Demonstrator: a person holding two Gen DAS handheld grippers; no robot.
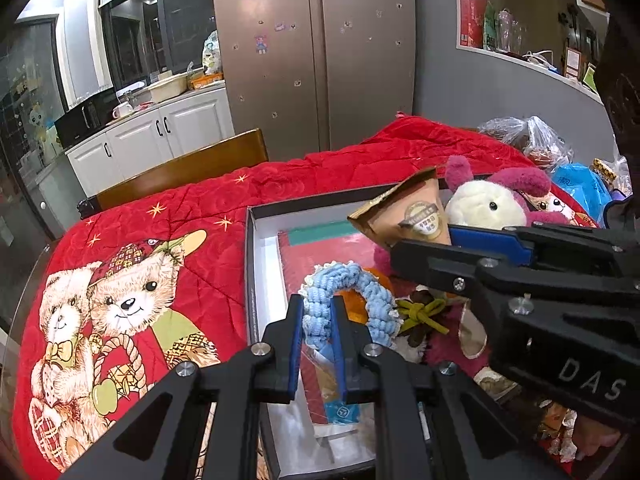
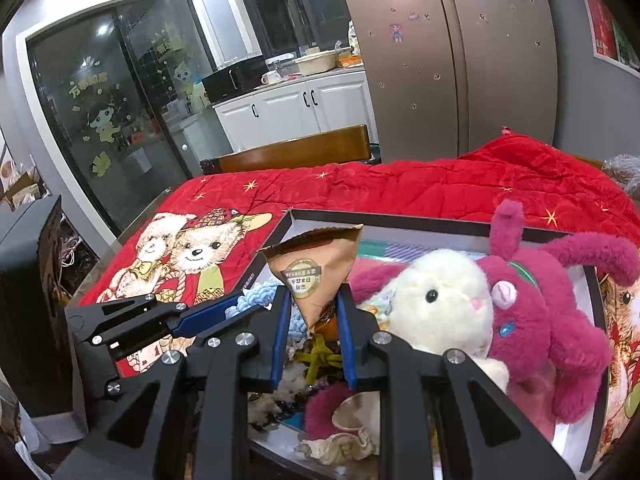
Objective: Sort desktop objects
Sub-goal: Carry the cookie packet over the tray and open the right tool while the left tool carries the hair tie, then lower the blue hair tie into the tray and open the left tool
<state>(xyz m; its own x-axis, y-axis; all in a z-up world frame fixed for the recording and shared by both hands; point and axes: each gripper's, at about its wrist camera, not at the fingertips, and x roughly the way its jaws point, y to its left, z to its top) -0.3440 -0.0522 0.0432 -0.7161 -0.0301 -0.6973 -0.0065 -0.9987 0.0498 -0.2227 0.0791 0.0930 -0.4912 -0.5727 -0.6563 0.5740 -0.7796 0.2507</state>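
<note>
My left gripper [image 1: 316,344] hangs over the near left part of the shallow black box with white inside walls [image 1: 256,264]. Its two blue pads sit on each side of the light blue knitted yarn ring [image 1: 348,300], with the ring's left side between them. I cannot tell if the pads are squeezing the ring or only sitting beside it. The ring lies partly flat in the box and tips up a bit toward me. It rests on a flat red packet [image 1: 320,256] on the box floor. My right gripper [image 2: 313,324] is clenched on the brown paper cone-shaped snack pack [image 2: 316,276]. The pack's long way runs up and down. Its pointy tip points down between the blue pads, and its wide torn top points up. It hangs in the air over the middle of the box. Just beside it on the right lies a fluffy cream and dark pink bunny plush toy [image 2: 480,308] in the box. The bunny lies on its side with its ears pointing to the far edge. Under the right gripper I see a small olive green knotted string thing [image 2: 320,354]. The box sits on a red quilted blanket with teddy bear pictures [image 1: 132,280].
</note>
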